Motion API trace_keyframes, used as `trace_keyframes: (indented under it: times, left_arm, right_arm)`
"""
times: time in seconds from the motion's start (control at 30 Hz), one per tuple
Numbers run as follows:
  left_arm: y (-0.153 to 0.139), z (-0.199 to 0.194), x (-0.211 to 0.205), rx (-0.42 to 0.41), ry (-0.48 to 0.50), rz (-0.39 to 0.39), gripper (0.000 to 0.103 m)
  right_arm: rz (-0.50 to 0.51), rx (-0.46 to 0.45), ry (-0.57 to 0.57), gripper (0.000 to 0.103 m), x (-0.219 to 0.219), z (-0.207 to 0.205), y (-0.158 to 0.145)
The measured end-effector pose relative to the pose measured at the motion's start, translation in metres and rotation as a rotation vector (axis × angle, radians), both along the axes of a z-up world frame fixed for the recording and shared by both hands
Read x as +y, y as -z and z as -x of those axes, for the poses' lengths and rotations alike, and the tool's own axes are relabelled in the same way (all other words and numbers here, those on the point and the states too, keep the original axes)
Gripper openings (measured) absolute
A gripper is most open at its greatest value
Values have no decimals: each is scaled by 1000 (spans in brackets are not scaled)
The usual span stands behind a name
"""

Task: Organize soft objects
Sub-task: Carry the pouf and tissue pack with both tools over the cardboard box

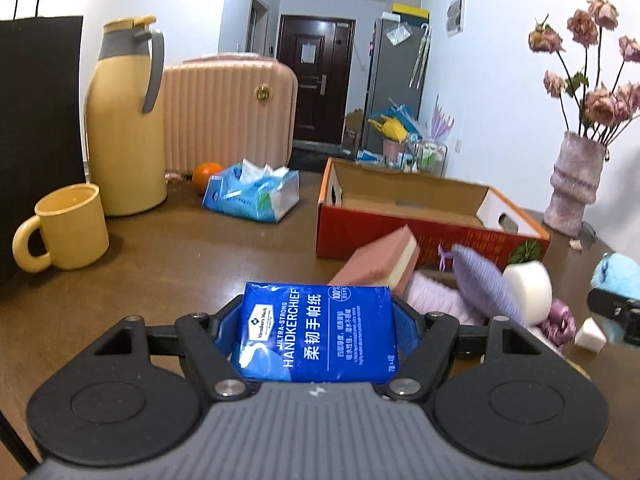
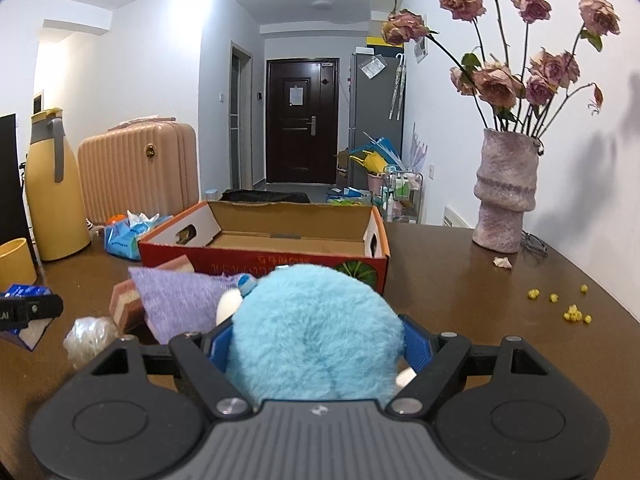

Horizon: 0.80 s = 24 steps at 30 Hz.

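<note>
— Tissues first: what has the left gripper (image 1: 318, 320) got?

— A blue pocket-tissue pack (image 1: 318, 332) marked "Handkerchief", clamped flat between its two blue pads, printed face up. It sits above the brown wooden table (image 1: 160, 256), short of the box.

— And the right gripper (image 2: 316, 332)?

— Clenched on a fluffy light-blue plush toy (image 2: 316, 332); the fur bulges over both pads and a small white foot pokes out at the lower right.

— Where is the box?

— An open red cardboard box (image 2: 280, 258) with orange-edged flaps lies straight ahead of both grippers, its cardboard floor bare as far as I can see.

— What lies in front of it?

— A loose heap touching its near wall: a pink-and-cream sponge (image 1: 380, 264), a lilac knitted cloth (image 2: 180, 296), a white foam piece (image 1: 528, 284) and a shiny mauve bundle (image 1: 558, 322), partly blurred.

— Anything else on the table?

— A yellow mug (image 1: 66, 228) beside a yellow thermos jug (image 1: 124, 120), an opened blue tissue bag (image 1: 252, 192) with an orange (image 1: 206, 174) behind it, and a mottled pink vase (image 2: 504, 192) of dried roses (image 2: 520, 60) at the right. Small yellow bits (image 2: 568, 308) are scattered near the right edge.
</note>
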State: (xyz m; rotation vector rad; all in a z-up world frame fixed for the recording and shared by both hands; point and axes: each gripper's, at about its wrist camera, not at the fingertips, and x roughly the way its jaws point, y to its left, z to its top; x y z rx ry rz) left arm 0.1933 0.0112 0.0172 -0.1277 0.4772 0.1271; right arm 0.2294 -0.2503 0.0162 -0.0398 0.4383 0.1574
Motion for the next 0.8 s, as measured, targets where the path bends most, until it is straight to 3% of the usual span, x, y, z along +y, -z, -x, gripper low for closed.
trace_keyframes:
  times: [0.8]
  left_arm:
    - [-45, -61, -32, -105, 40, 23, 74]
  right_arm:
    - [-20, -44, 3, 80, 11, -74, -37]
